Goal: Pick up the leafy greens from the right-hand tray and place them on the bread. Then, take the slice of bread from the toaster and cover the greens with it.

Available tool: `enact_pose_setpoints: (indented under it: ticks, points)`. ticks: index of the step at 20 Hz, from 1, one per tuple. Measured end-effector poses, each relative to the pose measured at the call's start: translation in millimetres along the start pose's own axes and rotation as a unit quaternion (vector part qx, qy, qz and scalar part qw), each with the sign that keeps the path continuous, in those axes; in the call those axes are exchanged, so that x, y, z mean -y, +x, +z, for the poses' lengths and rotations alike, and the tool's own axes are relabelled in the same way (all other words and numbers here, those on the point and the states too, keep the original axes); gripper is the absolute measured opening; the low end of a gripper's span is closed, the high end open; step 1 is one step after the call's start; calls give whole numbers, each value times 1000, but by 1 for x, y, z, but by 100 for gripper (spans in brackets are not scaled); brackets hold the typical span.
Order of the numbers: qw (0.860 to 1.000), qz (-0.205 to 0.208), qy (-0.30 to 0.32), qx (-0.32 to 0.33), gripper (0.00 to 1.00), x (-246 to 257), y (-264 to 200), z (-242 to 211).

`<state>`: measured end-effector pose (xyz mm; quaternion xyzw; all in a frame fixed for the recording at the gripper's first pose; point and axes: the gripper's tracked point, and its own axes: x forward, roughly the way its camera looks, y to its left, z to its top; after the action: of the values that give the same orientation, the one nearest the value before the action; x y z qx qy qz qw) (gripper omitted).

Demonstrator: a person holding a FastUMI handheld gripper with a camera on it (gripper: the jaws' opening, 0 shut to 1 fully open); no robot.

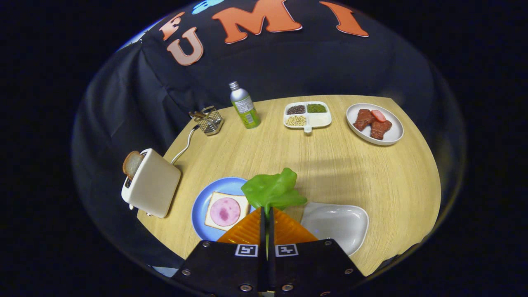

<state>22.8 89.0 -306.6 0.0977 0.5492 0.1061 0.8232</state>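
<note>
The gripper (266, 214) pinches the leafy greens (273, 190) aloft between the emptied white tray (342, 225) and the ham-topped bread (225, 211), so placing them and fetching the toaster's slice (132, 163) remain.

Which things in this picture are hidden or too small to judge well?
- Stem of the leafy greens: hidden inside the gripper, whose jaws are closed on it.
- Near edge of the blue plate: covered by the gripper.
- Bread slice: lower part sits inside the toaster.
- Bottle label: too small.
</note>
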Motion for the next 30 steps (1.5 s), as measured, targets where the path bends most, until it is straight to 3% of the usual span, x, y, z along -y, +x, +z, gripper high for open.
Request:
enact_pose_setpoints:
  ticks: [7,14,19,26,30]
  points:
    - [998,51,-33,-20,1,-72,24,-10]
    - [995,80,-46,-41,1,-102,44,-25]
    - [995,82,-34,-52,2,-101,71,-36]
    - [998,35,-19,-45,2,-71,101,-45]
    - [998,33,-27,-42,4,-75,99,-51]
